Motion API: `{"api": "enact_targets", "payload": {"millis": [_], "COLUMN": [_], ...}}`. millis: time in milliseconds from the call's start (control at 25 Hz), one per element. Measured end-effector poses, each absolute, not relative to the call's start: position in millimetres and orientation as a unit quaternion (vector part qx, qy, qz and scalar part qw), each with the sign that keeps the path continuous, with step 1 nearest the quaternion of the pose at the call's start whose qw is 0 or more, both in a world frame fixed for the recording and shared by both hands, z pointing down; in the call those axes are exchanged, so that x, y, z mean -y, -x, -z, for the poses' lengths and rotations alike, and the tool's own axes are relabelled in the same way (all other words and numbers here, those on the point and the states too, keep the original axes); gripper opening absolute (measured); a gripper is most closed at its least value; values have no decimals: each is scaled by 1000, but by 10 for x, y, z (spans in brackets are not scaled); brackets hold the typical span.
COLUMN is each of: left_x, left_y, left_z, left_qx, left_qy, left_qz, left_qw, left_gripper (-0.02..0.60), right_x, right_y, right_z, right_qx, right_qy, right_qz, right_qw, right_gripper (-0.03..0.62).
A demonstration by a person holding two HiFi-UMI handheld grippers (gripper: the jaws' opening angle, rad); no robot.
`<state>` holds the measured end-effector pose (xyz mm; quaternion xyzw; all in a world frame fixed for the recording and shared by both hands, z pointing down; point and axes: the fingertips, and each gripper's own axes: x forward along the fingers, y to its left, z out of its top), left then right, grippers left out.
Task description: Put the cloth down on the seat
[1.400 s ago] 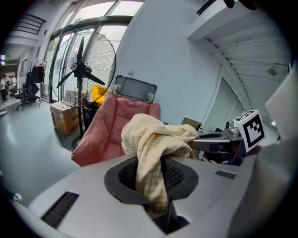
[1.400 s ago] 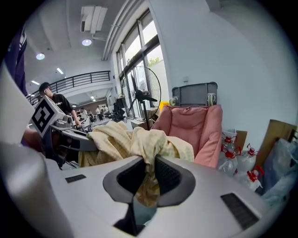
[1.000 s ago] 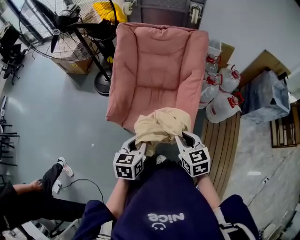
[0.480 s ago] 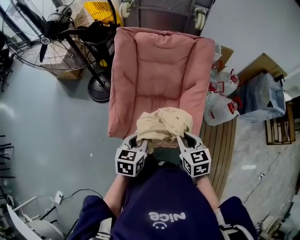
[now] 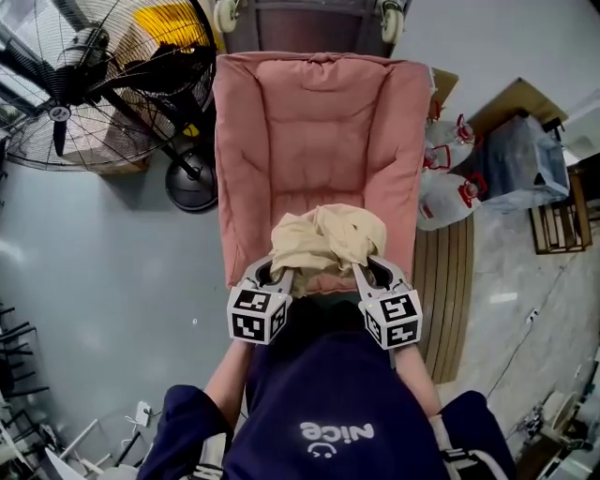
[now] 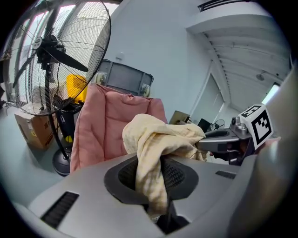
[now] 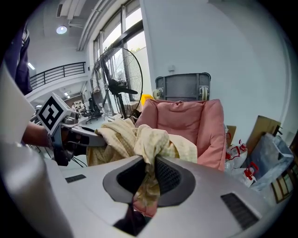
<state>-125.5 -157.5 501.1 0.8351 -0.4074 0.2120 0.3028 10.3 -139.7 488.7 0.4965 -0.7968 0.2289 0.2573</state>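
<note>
A crumpled cream cloth hangs bunched between both grippers over the front edge of the pink padded seat. My left gripper is shut on the cloth's left part, which runs down between its jaws. On the other side my right gripper is shut on the right part in the same way. In each gripper view the other gripper shows holding the far side of the cloth. The pink chair back stands just beyond.
A large black standing fan stands left of the chair, its round base close to the seat's left side. White jugs with red caps and a plastic-wrapped bundle lie to the right. A wheeled grey cart stands behind the chair.
Both grippers have carried the cloth forward, from short of the chair's front edge to above the front of the seat. The grip on the cloth is unchanged.
</note>
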Motion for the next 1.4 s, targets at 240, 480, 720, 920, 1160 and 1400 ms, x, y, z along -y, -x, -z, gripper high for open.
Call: {"api": "enact_targets", "payload": {"millis": [240,480,720,920,1160,1400], "left_x": [1719,1785,1855,2036,2329,2595], "left_y": [1324,1245,1233,1169,1089,950], "left_z": [-5144,-5260,-5316,-5418,-5671,-6101], "left_qx": [410,413,426,436,446,441], "left_qy": [-829,-822,-812,-803,-791,-776], "left_qz": [-217,-221,-222,-229,-242,-277], "left_qw": [313,325,333,335,342,356], "left_gripper": [78,79,78,80,79,80], "right_x": [1454,1538,1673,1884,2159,2457], "right_y": [-79,-162,-205,-277,-390,-520], "right_z": [-4983,-5101,-5146,-5269,-5556,-5965], "right_qx": [788,785,790,792,784,781], "right_qy": [-500,-494,-484,-473,-469,-452], "right_qz": [-243,-255,-257,-270,-310,-325], "right_qw": [264,272,277,274,264,284], "right_gripper": [78,78,78,78,78,78]}}
